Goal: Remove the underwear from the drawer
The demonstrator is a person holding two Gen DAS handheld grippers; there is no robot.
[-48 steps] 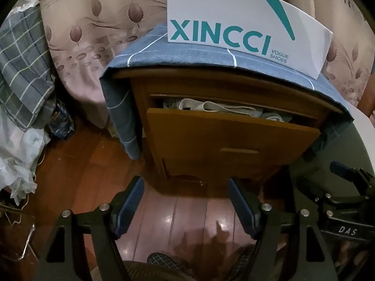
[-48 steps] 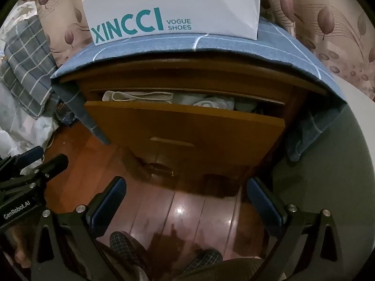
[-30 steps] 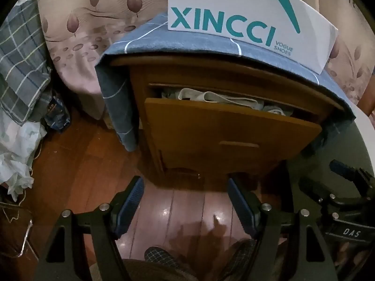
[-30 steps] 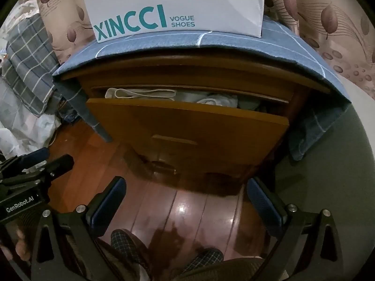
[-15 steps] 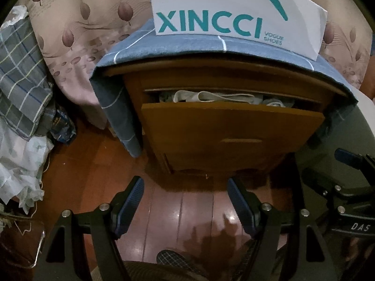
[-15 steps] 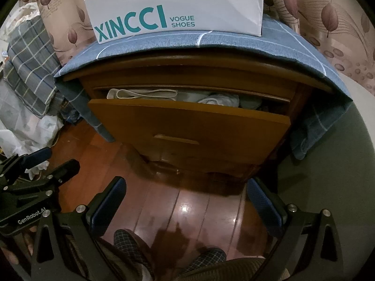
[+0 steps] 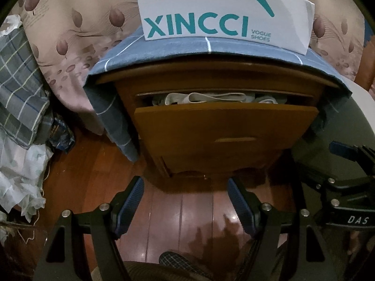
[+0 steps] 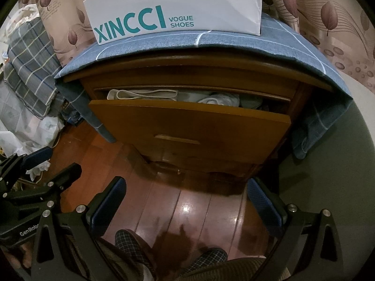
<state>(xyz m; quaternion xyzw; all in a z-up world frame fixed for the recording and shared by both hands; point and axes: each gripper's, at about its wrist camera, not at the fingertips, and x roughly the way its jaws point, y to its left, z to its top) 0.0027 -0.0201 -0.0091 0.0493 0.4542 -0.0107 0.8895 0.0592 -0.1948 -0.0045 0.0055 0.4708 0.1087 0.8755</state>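
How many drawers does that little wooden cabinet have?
1 that can be seen: the drawer under the cabinet top, pulled partly open with folded cloth showing inside. Below it the front is dark, so a second one may be hidden.

Two handheld claws point steeply downward, side by side. The left claw (image 7: pixel 185 203) has its blue-padded fingers (image 7: pixel 130 202) spread apart, with nothing between them. The right claw (image 8: pixel 187 207) is spread wider still, its fingers (image 8: pixel 110 205) also holding nothing. Each claw shows at the edge of the other's view: the right claw at the right side of the left wrist view, the left claw at the left side of the right wrist view. Below, the person's feet in checked slippers (image 8: pixel 131 238) and trouser legs appear.
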